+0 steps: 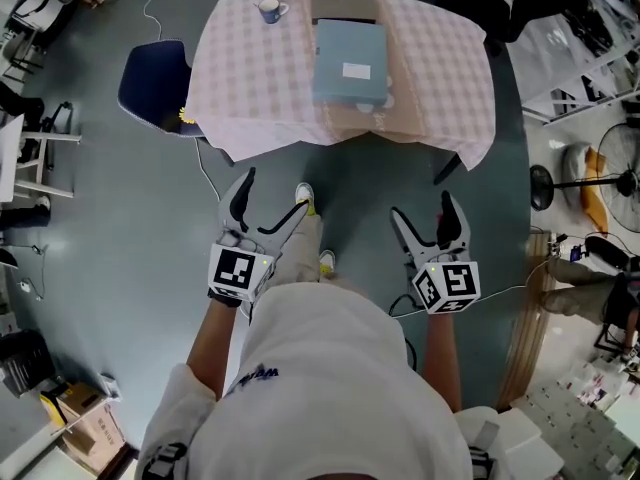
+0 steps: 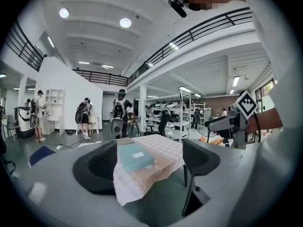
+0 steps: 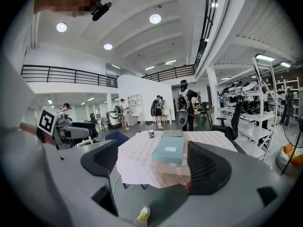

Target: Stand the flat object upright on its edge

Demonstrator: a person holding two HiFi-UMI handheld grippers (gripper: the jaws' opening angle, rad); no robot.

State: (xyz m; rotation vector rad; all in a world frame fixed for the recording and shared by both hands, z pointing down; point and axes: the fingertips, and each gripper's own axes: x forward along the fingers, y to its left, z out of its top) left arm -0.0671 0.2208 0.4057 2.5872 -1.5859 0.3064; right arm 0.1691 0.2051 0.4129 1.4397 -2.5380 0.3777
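Observation:
A flat light-blue box (image 1: 348, 60) with a white label lies on a tan box (image 1: 372, 118) on the table with the pink checked cloth (image 1: 250, 88). Both grippers hang in front of the table, well short of it, over the floor. My left gripper (image 1: 275, 193) is open with nothing between its jaws. My right gripper (image 1: 421, 206) is also open and empty. The left gripper view frames the blue box (image 2: 135, 156) between the open left gripper (image 2: 150, 162). In the right gripper view the blue box (image 3: 169, 150) lies ahead of the open right gripper (image 3: 154, 163).
A white and blue mug (image 1: 270, 10) and a dark flat item (image 1: 345, 8) sit at the table's far side. A blue chair (image 1: 155, 83) stands left of the table, a floor fan (image 1: 600, 183) to the right. A white cable (image 1: 205, 173) trails over the floor. Several people (image 2: 118, 117) stand beyond.

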